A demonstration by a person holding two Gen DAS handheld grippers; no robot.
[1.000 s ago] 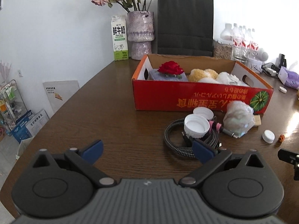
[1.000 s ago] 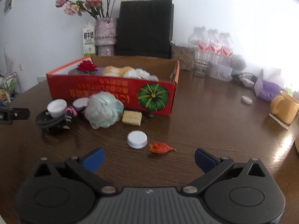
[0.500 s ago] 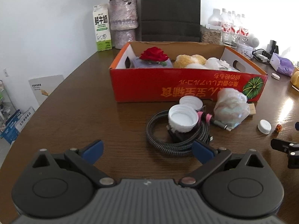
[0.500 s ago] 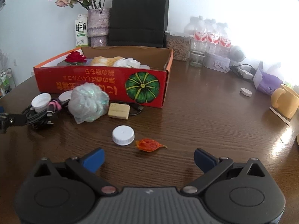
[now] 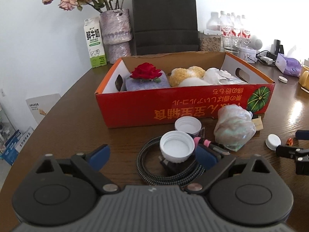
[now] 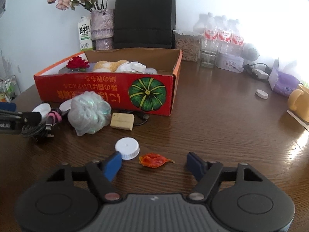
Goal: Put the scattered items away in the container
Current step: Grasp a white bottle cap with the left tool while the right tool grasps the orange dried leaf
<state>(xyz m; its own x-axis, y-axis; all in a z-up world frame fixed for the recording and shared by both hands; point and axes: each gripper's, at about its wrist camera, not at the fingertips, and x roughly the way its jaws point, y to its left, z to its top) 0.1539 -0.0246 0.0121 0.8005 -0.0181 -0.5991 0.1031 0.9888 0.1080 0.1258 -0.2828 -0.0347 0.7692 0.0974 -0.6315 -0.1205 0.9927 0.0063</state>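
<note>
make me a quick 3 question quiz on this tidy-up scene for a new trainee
1. True or false: the orange dried leaf already lies inside the red box.
2. What sits on top of the coiled braided cable? A) the yellow mug B) an upturned white cap C) the milk carton
3. Fill in: between the fingers of the right gripper lies the ______.

Key
1. False: it lies on the table in front of the box, beside a white cap.
2. B: the upturned white cap rests on the coil, ahead of the left gripper.
3. Orange dried leaf; the jaws are closing but do not touch it.
</note>
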